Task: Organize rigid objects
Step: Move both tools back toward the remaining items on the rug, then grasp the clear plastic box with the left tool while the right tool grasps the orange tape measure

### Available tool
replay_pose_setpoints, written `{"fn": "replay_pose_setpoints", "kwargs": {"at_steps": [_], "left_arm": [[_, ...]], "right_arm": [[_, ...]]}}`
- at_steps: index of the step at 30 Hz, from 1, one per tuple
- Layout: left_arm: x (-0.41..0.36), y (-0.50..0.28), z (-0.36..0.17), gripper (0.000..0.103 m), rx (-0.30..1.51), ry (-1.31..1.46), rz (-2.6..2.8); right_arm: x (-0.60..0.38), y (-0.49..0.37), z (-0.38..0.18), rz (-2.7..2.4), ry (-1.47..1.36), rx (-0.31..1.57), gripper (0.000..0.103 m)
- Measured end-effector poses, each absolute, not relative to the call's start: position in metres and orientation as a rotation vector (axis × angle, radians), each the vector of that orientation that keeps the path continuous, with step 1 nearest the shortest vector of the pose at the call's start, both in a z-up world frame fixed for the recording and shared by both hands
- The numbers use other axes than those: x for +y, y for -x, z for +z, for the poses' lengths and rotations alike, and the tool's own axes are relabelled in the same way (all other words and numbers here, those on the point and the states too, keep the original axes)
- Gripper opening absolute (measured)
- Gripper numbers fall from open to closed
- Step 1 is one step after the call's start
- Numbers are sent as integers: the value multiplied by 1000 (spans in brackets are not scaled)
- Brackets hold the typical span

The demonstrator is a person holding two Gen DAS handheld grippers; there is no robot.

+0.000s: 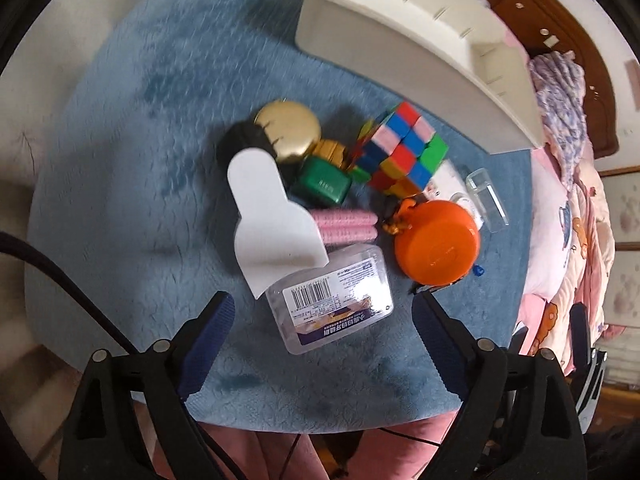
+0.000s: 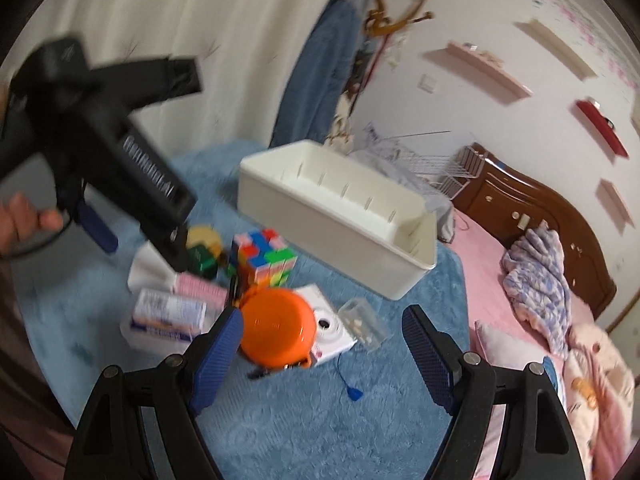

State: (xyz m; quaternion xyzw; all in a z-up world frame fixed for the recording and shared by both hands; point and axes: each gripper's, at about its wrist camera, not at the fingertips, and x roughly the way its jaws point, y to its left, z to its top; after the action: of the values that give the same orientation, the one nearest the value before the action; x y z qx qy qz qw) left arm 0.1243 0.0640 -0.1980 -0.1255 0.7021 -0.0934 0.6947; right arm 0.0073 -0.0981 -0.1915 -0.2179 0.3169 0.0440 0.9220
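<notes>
Two hand-held grippers hang over a heap of small items on a round blue plush rug (image 1: 132, 168), both with jaws spread wide and nothing between the pads. The left hand-held gripper (image 1: 324, 320) points steeply down, its blue-padded fingers standing either side of, but clear of, a clear plastic box with a barcode label (image 1: 330, 300) near the rug's near edge. The right hand-held gripper (image 2: 322, 344) is angled toward an orange round lidded container (image 2: 276, 330), its left pad just beside the container; whether it touches cannot be told. Around these lie a white flat paddle-shaped piece (image 1: 268, 216) propped over the clear box, a pink ridged roller (image 1: 348, 226), a green rectangular tin (image 1: 322, 186), a gold round lid (image 1: 290, 130), a multicoloured puzzle cube (image 1: 404, 150), a white toy camera (image 2: 334, 330) and a small clear plastic case (image 1: 488, 200). A cream rectangular plastic bin (image 2: 340, 216) with slotted walls sits at the rug's far edge, beside a bed with pink sheets (image 2: 484, 276). In the right wrist view a person's fingers (image 2: 30, 216) grip the left tool's handle above the heap.
</notes>
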Motion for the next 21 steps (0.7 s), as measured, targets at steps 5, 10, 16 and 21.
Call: {"fn": "replay_pose_setpoints", "kwargs": {"at_steps": [5, 10, 16, 21], "left_arm": [[56, -125, -212, 92, 1633, 282, -163], [49, -128, -226, 92, 1701, 317, -126], [51, -132, -242, 92, 1762, 359, -67], [51, -135, -252, 93, 1797, 354, -27]], "right_arm": [[-92, -10, -213, 140, 542, 689, 82], [-88, -17, -235, 196, 656, 721, 82], [-90, -28, -253, 259, 701, 739, 82], [-95, -40, -262, 290, 680, 745, 82]]}}
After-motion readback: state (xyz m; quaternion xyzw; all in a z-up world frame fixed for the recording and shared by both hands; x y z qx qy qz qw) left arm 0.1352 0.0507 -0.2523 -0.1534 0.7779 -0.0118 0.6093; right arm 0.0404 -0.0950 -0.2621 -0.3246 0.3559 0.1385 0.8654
